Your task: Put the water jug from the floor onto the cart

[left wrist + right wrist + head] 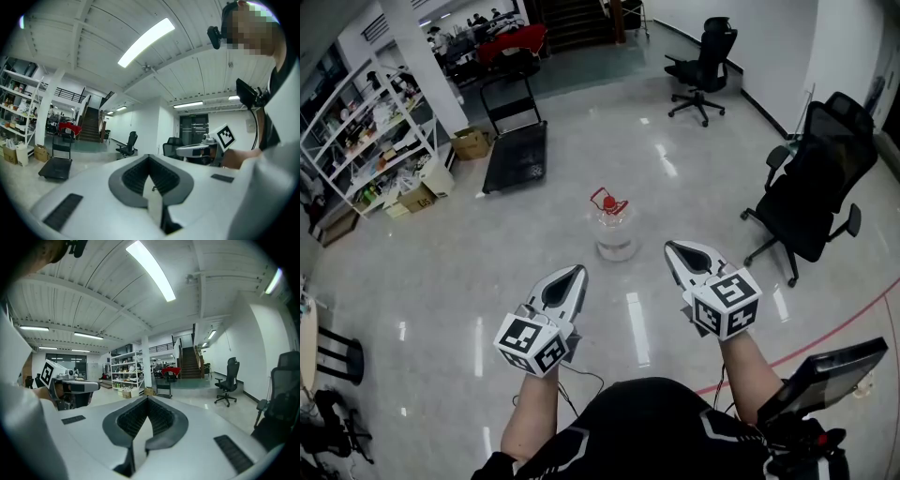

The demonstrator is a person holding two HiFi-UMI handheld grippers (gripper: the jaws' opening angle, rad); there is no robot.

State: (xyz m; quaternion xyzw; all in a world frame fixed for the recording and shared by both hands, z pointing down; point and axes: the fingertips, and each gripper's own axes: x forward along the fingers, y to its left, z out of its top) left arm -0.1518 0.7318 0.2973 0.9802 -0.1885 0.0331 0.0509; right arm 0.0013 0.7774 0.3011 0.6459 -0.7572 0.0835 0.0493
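Observation:
A clear water jug with a red cap and handle stands upright on the shiny floor, ahead of both grippers. The black flat cart with its upright push handle waits farther off, up and left of the jug; it also shows small in the left gripper view as cart and in the right gripper view as cart. My left gripper is shut and holds nothing, short of the jug on its left. My right gripper is shut and holds nothing too, near the jug's right side. Neither touches the jug.
White shelving with cardboard boxes lines the left. A black office chair stands close on the right, another chair at the back. A red floor line runs at the lower right. Stairs rise beyond the cart.

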